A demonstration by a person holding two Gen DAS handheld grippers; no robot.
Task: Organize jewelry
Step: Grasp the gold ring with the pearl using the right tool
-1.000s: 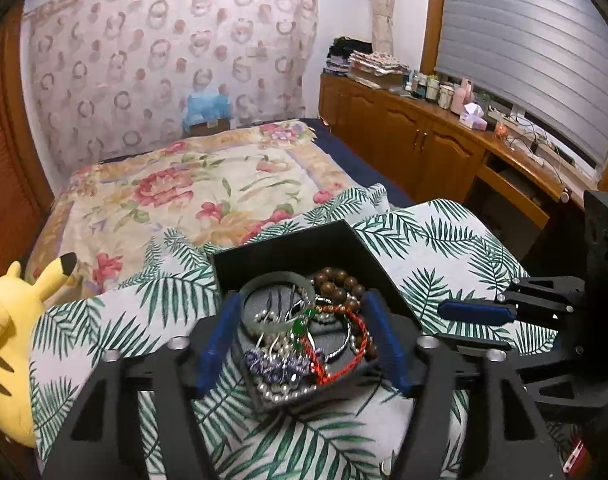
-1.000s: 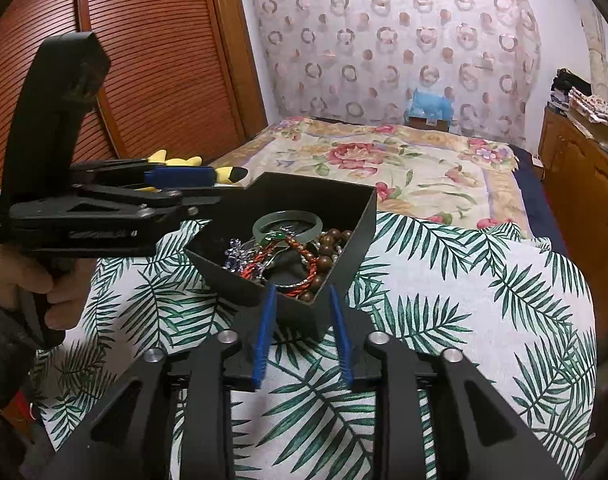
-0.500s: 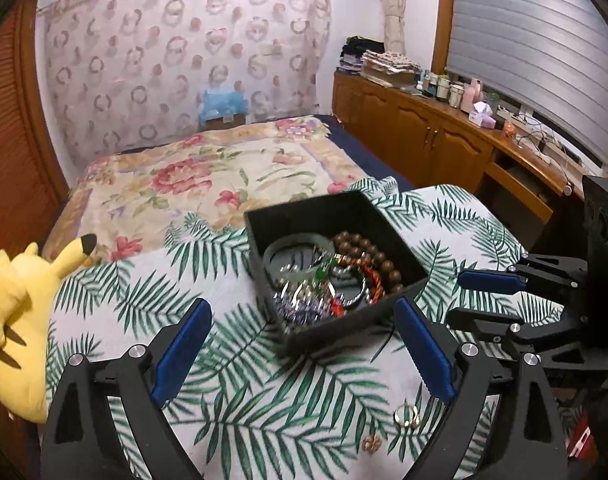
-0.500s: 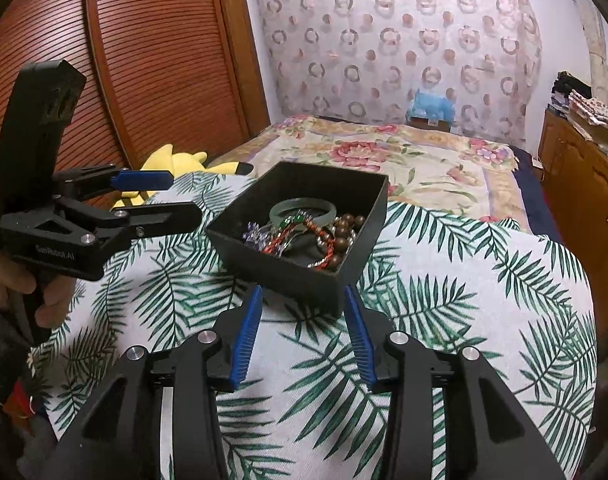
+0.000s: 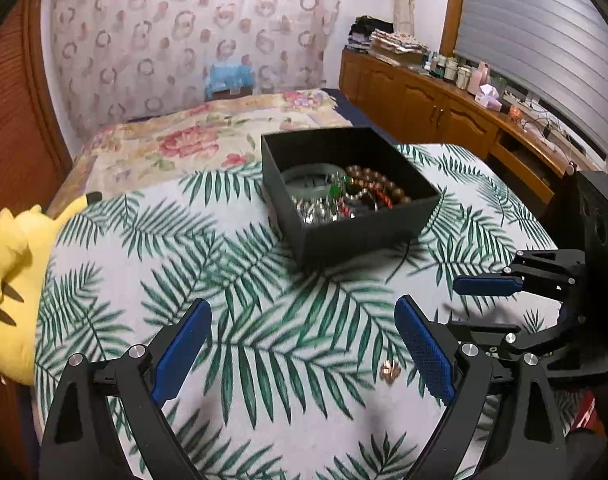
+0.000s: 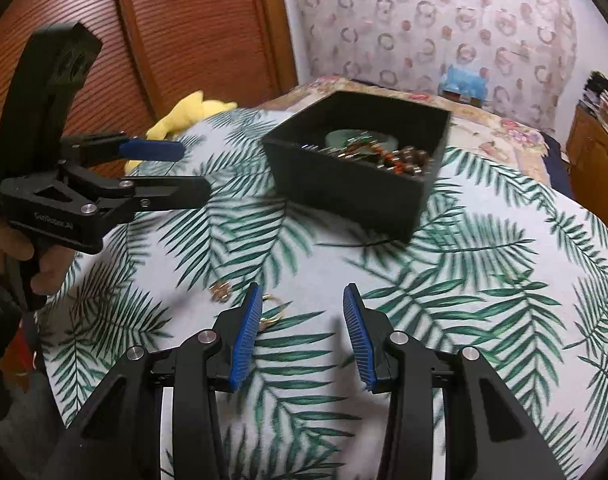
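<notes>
Since small gold earrings (image 6: 273,312) lay loose on the palm-print surface (image 5: 264,360), well short of the black box (image 5: 346,196) holding the beads and bangle, the step looked like picking up strays; best done by coming down low, straddling one piece with the jaws and pinching gently so it doesn't skid on the cloth. One earring (image 5: 388,370) sat just beside the left gripper (image 5: 302,352), jaws wide open, empty. Right gripper (image 6: 300,328) hovered over the others, jaws parted, empty, angled toward the box. Yellow plush (image 5: 12,256) lay off left.
</notes>
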